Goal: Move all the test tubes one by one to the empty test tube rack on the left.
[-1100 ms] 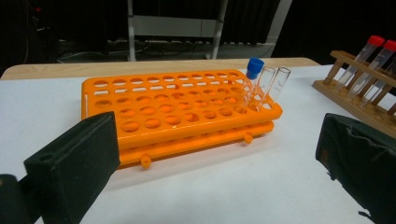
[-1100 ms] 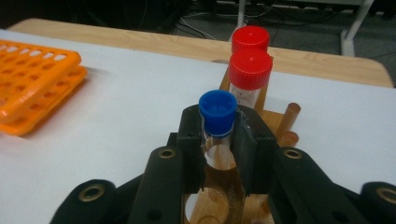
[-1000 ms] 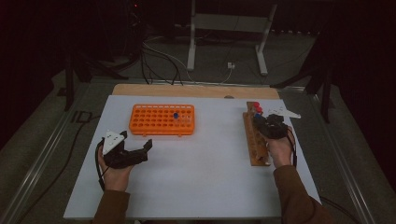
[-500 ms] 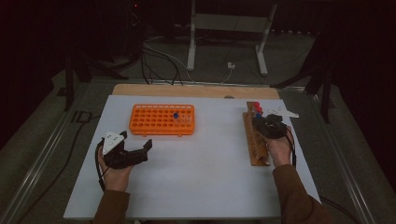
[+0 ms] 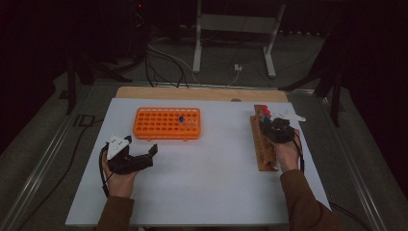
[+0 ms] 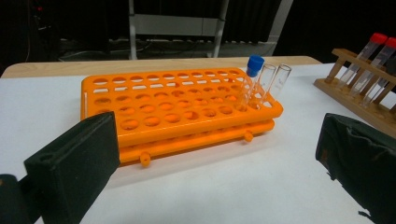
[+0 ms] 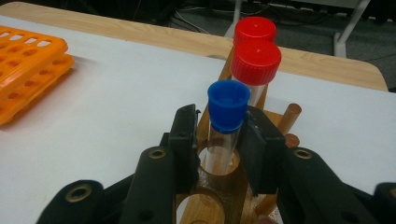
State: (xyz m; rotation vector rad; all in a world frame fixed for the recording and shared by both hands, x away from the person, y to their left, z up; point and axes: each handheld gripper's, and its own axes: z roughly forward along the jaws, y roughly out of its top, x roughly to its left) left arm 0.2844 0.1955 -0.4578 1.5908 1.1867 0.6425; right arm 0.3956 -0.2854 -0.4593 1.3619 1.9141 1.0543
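No legible text, label, brand, number or sign appears on the orange rack [image 6: 177,109]. The same applies to the wooden rack [image 7: 219,196] and tube caps

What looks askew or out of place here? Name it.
Nothing is spilled or damaged. In the orange rack, the blue-capped tube and two uncapped tubes lean instead of standing upright.

White table [image 5: 207,192], wooden board edge [image 5: 192,94] behind it, metal stand legs [image 5: 231,48], floor cables [image 5: 163,62] (dark room)
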